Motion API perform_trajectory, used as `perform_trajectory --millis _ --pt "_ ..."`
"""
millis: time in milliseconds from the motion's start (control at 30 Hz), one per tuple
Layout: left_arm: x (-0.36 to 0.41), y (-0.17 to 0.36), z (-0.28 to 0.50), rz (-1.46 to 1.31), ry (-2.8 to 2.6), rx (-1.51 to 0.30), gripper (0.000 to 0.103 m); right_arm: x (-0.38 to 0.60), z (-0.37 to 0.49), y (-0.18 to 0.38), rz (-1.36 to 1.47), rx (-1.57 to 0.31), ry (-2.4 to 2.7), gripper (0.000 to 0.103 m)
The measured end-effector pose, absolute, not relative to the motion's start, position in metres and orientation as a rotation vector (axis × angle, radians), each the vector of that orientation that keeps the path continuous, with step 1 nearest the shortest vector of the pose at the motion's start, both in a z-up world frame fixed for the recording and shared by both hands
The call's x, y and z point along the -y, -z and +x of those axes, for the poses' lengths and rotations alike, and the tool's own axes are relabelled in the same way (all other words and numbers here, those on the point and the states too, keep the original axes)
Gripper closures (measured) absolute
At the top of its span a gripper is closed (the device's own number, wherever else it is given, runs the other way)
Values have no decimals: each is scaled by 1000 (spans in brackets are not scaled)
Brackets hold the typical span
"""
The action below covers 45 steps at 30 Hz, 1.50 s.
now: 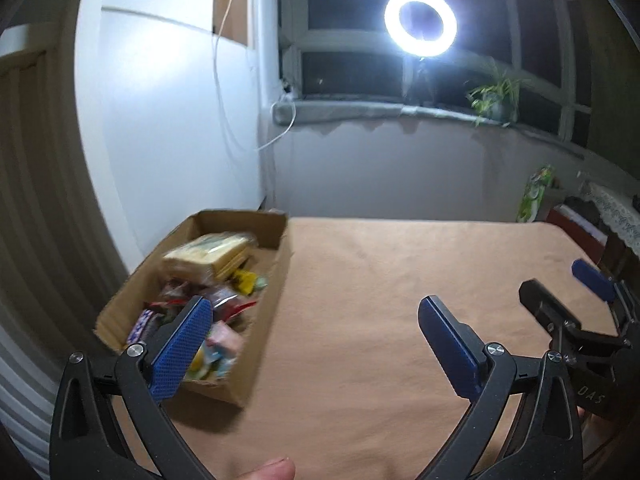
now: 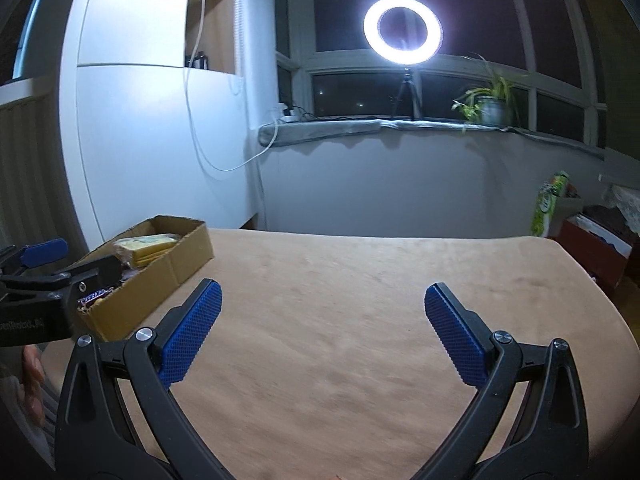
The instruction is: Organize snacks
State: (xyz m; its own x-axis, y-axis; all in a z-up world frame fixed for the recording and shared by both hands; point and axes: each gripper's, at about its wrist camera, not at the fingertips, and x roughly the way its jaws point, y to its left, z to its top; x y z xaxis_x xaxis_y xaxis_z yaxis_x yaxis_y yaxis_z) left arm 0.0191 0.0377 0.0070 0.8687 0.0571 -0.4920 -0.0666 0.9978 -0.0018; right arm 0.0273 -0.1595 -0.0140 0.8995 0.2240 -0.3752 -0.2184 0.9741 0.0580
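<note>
A cardboard box (image 1: 276,272) stands on the left side of the tan-covered table (image 1: 380,280). It holds several wrapped snacks, among them a yellow pack (image 1: 212,254) at its far end and red and pink packets nearer. My left gripper (image 1: 316,320) is open and empty, its left finger over the box's near end. My right gripper (image 2: 324,308) is open and empty above bare cloth. The box also shows in the right wrist view (image 2: 180,260), at the left behind the left gripper's body (image 2: 44,292). The right gripper's body shows at the right in the left wrist view (image 1: 580,320).
A ring light (image 2: 402,30) on a tripod and a potted plant (image 2: 490,104) stand on the windowsill behind the table. A green bag (image 2: 550,204) and a dark red box (image 2: 592,248) sit beyond the table's right edge. A white cabinet (image 2: 140,128) is at the left.
</note>
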Motion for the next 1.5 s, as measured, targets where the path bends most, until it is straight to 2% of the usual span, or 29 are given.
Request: perform_trajectory --millis 433,1500 --pt "6 -5 9 20 -7 -462 1 188 12 3 3 -370 -144 0" --pt "0 -2 1 2 -39 -465 1 170 8 -2 -30 -378 -166 0"
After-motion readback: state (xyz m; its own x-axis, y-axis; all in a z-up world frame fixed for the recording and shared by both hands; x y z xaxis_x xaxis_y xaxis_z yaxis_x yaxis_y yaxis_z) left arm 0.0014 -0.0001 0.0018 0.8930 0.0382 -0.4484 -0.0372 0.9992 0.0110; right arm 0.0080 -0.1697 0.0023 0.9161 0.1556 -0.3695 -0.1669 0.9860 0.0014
